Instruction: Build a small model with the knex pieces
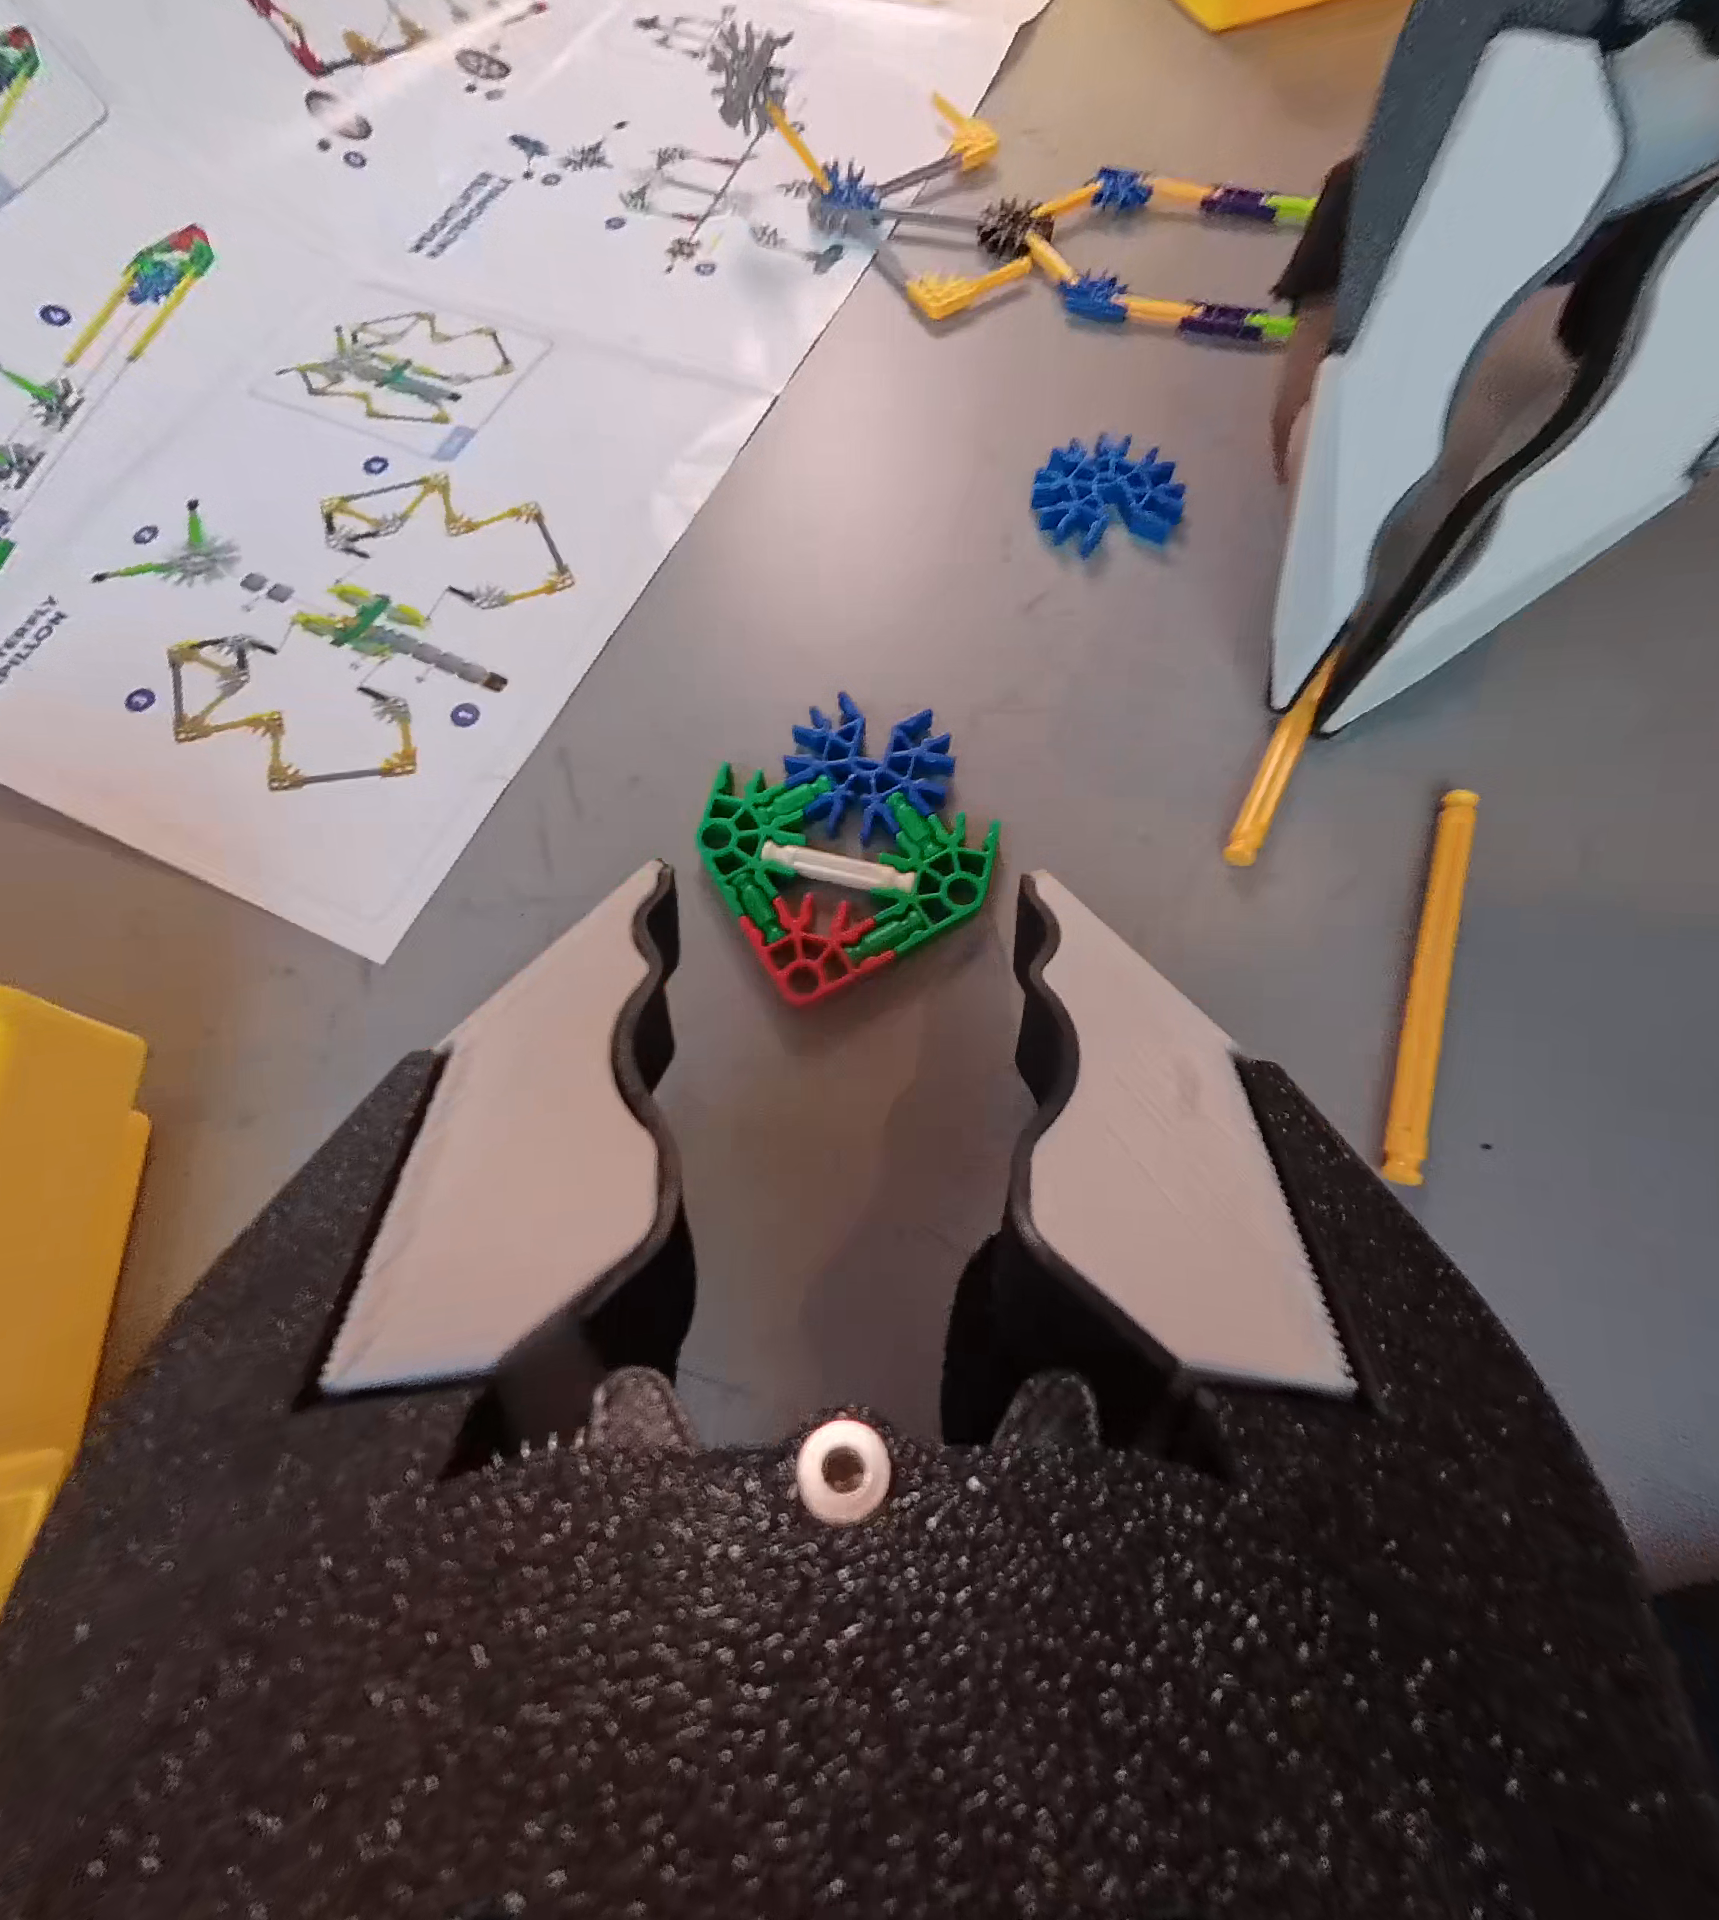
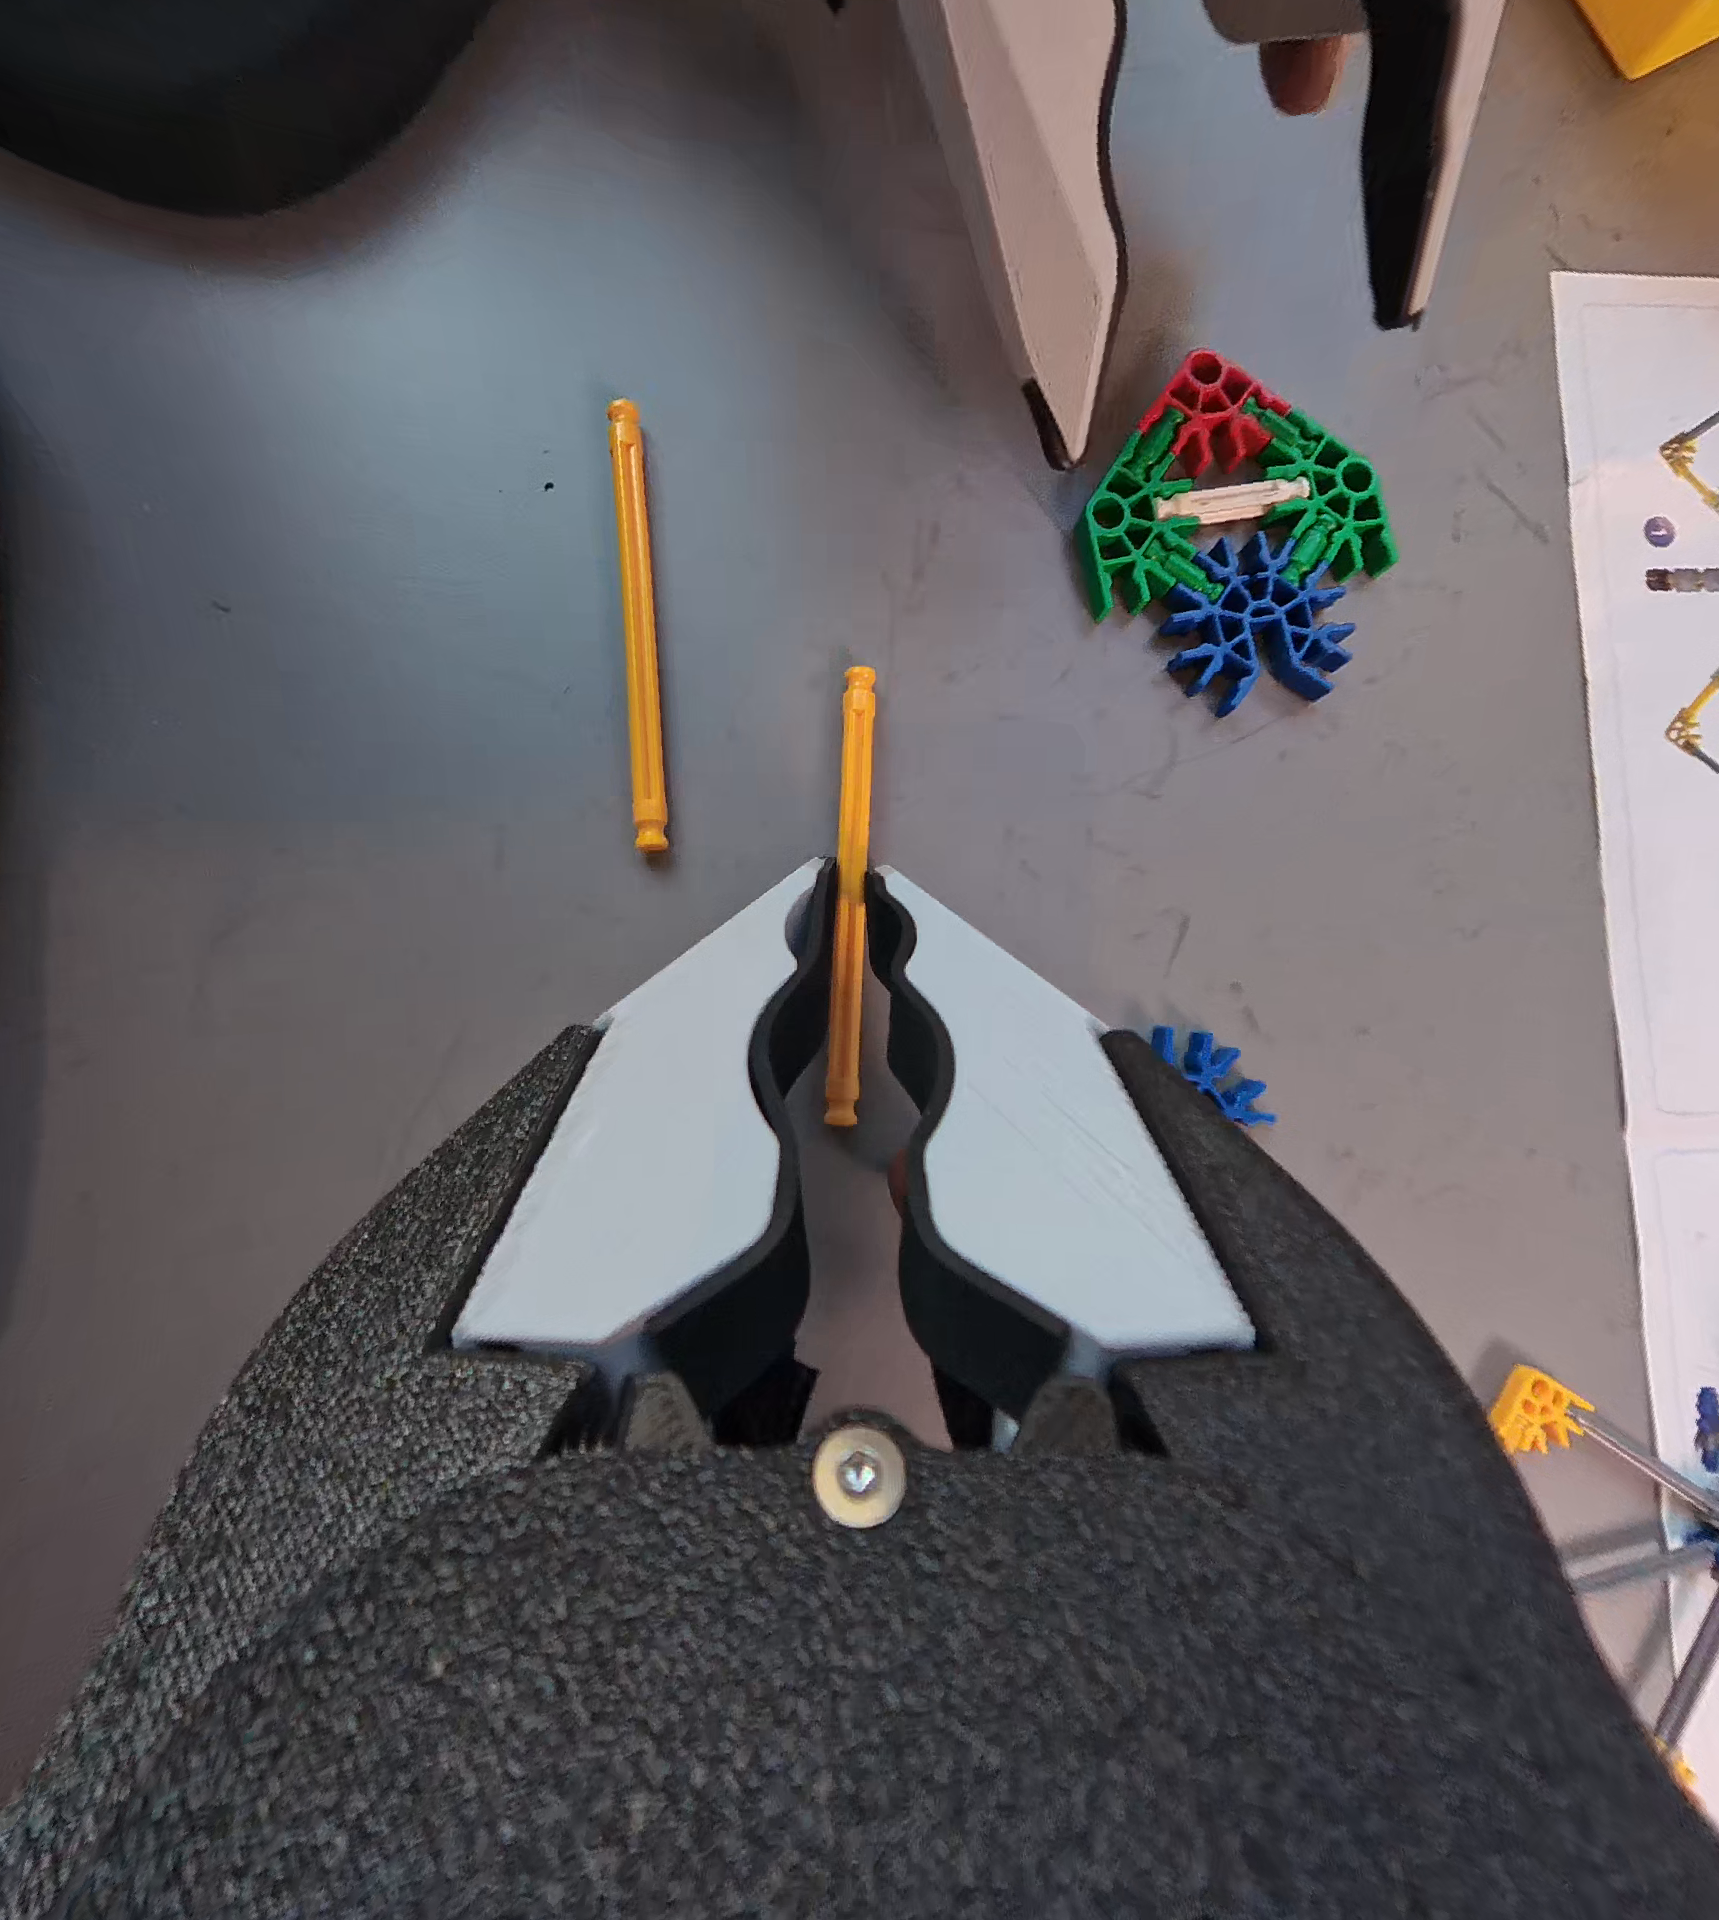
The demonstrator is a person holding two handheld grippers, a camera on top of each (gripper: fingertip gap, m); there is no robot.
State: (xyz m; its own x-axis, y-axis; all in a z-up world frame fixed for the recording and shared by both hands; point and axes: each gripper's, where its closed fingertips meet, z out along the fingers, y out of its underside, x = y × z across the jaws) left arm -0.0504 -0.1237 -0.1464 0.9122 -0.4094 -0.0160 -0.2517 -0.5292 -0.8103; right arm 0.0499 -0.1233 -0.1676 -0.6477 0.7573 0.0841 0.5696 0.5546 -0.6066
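Our right claw (image 2: 847, 868) pinches a yellow rod (image 2: 853, 769) lengthwise, tip protruding, while our left claw (image 1: 844, 883) gapes wide just short of the green-red-blue connector cluster (image 1: 847, 847) lying flat on the tabletop (image 1: 938, 1091).

Grey tabletop (image 2: 315, 623). Both orange-yellow rods (image 2: 638, 623) (image 2: 853, 790) match. The small connector cluster (image 1: 847, 852) mixes green, red and blue around a white rod. A lone connector (image 1: 1107, 494) is blue. Each claw (image 1: 847, 925) (image 2: 847, 873) is pale grey with black padding.
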